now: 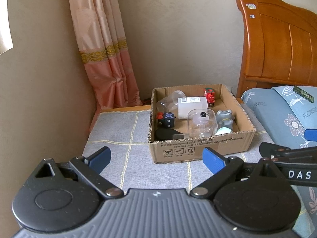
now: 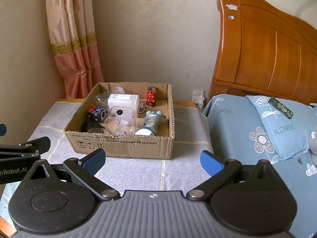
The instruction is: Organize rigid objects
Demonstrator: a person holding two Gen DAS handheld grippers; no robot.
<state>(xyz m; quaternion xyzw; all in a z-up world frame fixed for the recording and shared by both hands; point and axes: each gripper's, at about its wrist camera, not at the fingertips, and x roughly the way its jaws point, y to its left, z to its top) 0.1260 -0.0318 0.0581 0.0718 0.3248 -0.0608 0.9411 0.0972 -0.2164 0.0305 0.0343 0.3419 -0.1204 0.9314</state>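
Note:
An open cardboard box [image 1: 198, 150] [image 2: 122, 146] stands on a cloth-covered bedside table. Inside lie a red toy train [image 1: 210, 97] [image 2: 151, 98], a white bottle [image 1: 192, 107] [image 2: 123, 101], a clear plastic jar [image 1: 201, 124] [image 2: 122, 119], a grey figurine [image 1: 224, 119] [image 2: 153, 120], a dark cube toy [image 1: 167, 120] [image 2: 97, 114] and a black object [image 1: 164, 133]. My left gripper [image 1: 156, 159] hangs open in front of the box, holding nothing. My right gripper [image 2: 152, 161] is open too, also short of the box. A dark patterned flat case [image 1: 304, 93] [image 2: 281, 107] lies on the pillow.
The grey checked cloth [image 1: 118, 138] [image 2: 184, 168] covers the table. To the right is a bed with blue floral pillows [image 2: 247, 130] and a wooden headboard [image 2: 267, 49]. A pink curtain [image 1: 107, 59] hangs in the left corner. A wall socket with a plug [image 2: 198, 98] sits behind the table.

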